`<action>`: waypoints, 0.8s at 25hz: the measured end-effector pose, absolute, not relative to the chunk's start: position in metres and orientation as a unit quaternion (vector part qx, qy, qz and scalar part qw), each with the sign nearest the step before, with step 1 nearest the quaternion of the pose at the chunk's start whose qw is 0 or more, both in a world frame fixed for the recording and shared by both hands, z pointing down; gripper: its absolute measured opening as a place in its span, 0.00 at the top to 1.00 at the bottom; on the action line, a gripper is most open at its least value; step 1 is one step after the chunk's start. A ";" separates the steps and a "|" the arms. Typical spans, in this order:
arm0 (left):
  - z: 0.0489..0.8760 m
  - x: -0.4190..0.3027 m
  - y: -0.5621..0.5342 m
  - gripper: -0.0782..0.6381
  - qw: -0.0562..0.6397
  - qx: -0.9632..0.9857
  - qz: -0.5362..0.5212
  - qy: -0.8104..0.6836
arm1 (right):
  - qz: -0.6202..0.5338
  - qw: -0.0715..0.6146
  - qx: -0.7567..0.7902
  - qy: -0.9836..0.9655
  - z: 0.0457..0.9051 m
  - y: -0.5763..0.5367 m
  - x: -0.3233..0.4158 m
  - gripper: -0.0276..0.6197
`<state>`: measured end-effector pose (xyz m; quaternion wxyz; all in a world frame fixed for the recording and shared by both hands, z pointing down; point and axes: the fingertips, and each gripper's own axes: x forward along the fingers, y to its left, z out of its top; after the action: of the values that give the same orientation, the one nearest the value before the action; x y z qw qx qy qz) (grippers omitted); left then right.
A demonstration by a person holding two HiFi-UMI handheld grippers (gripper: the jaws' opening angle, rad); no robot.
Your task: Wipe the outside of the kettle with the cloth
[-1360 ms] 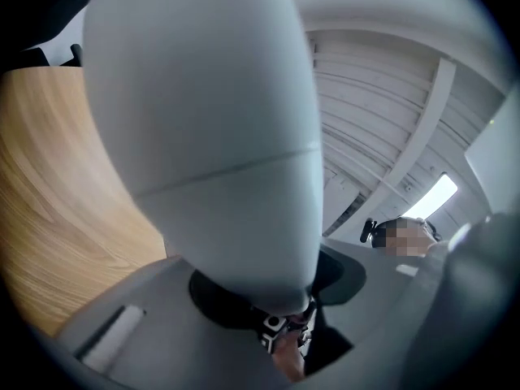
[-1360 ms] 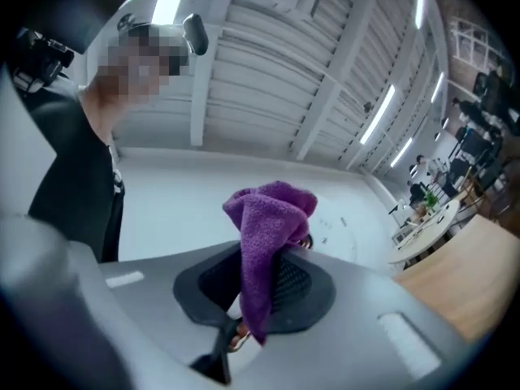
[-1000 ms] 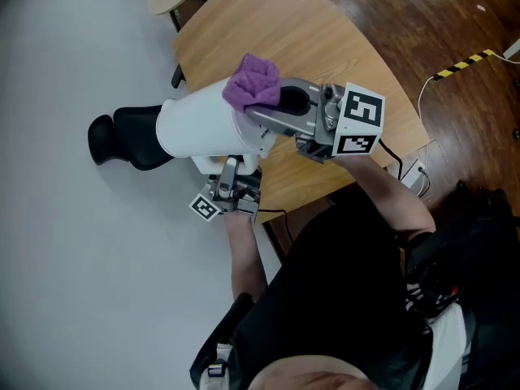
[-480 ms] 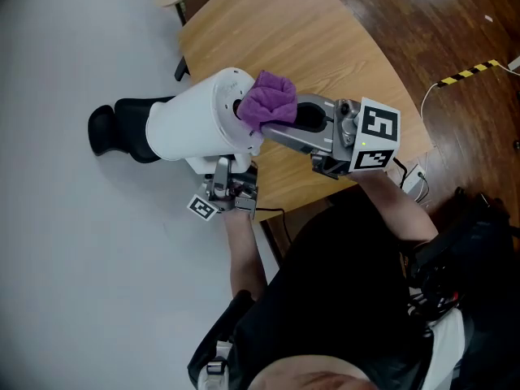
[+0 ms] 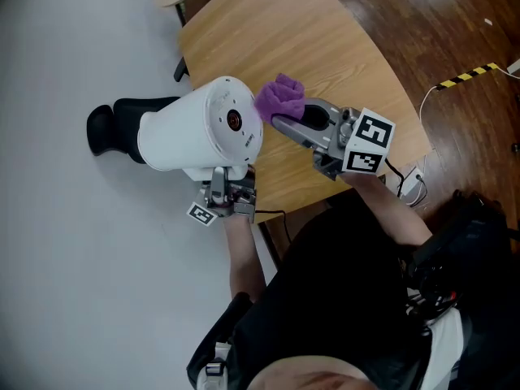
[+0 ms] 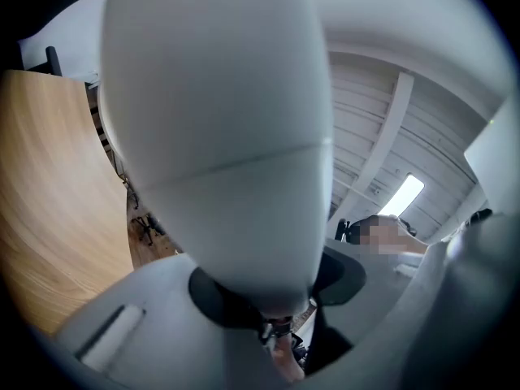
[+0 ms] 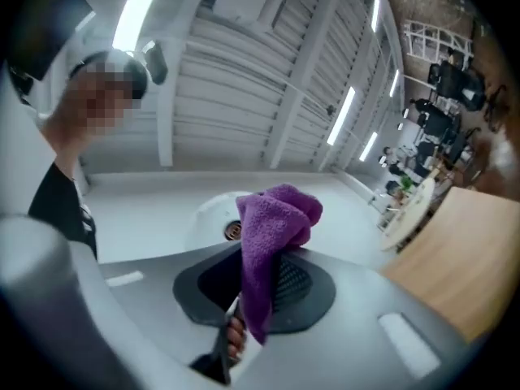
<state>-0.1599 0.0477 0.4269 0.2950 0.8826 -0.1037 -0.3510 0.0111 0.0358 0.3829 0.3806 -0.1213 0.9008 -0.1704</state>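
Kettle [image 5: 183, 136] hangs above the edge of the worktop [image 5: 325, 47], lying on its side in my left gripper [image 5: 224, 177], whose jaws are clamped part-closed on it from below. Over the last second I have tipped it so its round base now faces up at me. My right gripper [image 5: 278, 119], pinched tight on the purple cloth [image 5: 280, 97], has slid off the side wall to just beside the base rim. I judge that side pass finished, with the rim next
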 end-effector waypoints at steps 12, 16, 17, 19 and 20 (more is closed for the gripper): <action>0.461 -0.176 0.054 0.52 0.268 0.911 -0.293 -0.113 | -0.024 0.380 -0.062 0.923 0.307 0.094 0.016 0.88; 0.443 -0.159 0.052 0.52 0.277 0.909 -0.298 -0.092 | -0.006 0.367 -0.077 0.927 0.284 0.085 0.014 0.88; 0.435 -0.154 0.053 0.52 0.275 0.908 -0.303 -0.089 | -0.012 0.369 -0.105 0.923 0.288 0.067 0.016 0.88; 0.427 -0.152 0.053 0.52 0.270 0.907 -0.310 -0.090 | -0.056 0.347 -0.161 0.922 0.309 0.029 0.016 0.88; 0.427 -0.154 0.052 0.53 0.271 0.906 -0.311 -0.093 | -0.073 0.336 -0.179 0.922 0.316 0.017 0.017 0.88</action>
<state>-0.1545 0.0522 0.4266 0.2706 0.9063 -0.0926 -0.3110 0.0169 0.0170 0.3162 0.3363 -0.1790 0.9217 -0.0732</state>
